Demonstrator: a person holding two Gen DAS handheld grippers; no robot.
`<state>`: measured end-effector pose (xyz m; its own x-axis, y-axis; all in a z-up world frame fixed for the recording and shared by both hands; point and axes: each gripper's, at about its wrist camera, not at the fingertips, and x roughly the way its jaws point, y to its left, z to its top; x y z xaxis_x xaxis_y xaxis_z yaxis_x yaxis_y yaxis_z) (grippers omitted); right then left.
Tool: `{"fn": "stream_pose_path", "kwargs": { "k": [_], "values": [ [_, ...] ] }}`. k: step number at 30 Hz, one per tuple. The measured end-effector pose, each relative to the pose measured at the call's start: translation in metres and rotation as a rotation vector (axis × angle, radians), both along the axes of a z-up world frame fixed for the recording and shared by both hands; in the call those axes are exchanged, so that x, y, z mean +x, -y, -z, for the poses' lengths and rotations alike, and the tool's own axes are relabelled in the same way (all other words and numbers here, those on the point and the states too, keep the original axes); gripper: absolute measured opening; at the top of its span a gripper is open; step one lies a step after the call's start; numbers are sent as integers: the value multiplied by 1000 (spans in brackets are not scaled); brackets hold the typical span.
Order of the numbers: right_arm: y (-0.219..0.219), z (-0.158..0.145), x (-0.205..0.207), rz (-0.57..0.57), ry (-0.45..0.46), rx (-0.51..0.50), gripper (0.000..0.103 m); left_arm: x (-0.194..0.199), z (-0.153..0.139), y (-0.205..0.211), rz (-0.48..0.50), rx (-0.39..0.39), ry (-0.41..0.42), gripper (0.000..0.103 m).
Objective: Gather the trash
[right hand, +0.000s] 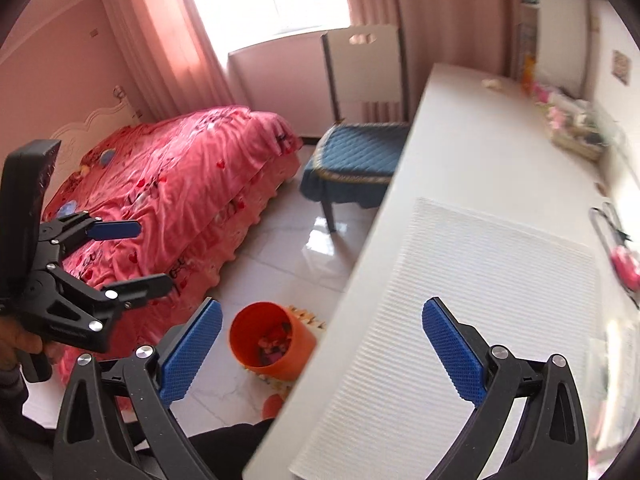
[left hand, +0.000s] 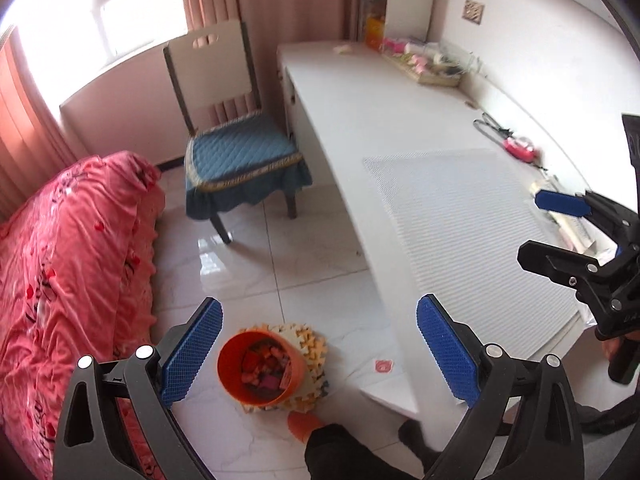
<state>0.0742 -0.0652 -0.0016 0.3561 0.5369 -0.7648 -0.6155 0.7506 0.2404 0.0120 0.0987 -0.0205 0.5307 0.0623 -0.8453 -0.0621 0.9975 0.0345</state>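
Observation:
An orange trash bin (left hand: pixel 258 366) with scraps inside stands on the floor on a foam puzzle mat (left hand: pixel 308 346), beside the white desk (left hand: pixel 360 120). It also shows in the right wrist view (right hand: pixel 272 340). A small pink scrap (left hand: pixel 383 366) lies on the tiles by the desk's corner. My left gripper (left hand: pixel 318 354) is open and empty, held above the bin. My right gripper (right hand: pixel 322 354) is open and empty over the desk's front edge and its white ribbed mat (right hand: pixel 460 320). A crumpled scrap (left hand: pixel 343 49) lies at the desk's far end.
A bed with a pink cover (left hand: pixel 68 264) is on the left. A chair with a blue cushion (left hand: pixel 240 152) stands by the desk. A tray of clutter (left hand: pixel 428 62), scissors (left hand: pixel 486 124) and a pink object (left hand: pixel 520 148) lie along the desk's wall side.

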Motion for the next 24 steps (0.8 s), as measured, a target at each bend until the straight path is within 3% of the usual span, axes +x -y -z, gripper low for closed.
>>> {"fn": "stream_pose_path", "kwargs": {
  "k": [2,9,17,24],
  "values": [
    [21,-9,-9,54,14,44,98,-1,-5,17,12,23,17,96],
    [65,-23,-21,154,88,59,98,-2,-18,53,18,39,92,96],
    [75,-33,-31,170,132,45,98,-3,-17,80,31,35,103,96],
    [73,-38,-25,200,162,43,98,-7,-21,71,-68,42,148,96]
  ]
}}
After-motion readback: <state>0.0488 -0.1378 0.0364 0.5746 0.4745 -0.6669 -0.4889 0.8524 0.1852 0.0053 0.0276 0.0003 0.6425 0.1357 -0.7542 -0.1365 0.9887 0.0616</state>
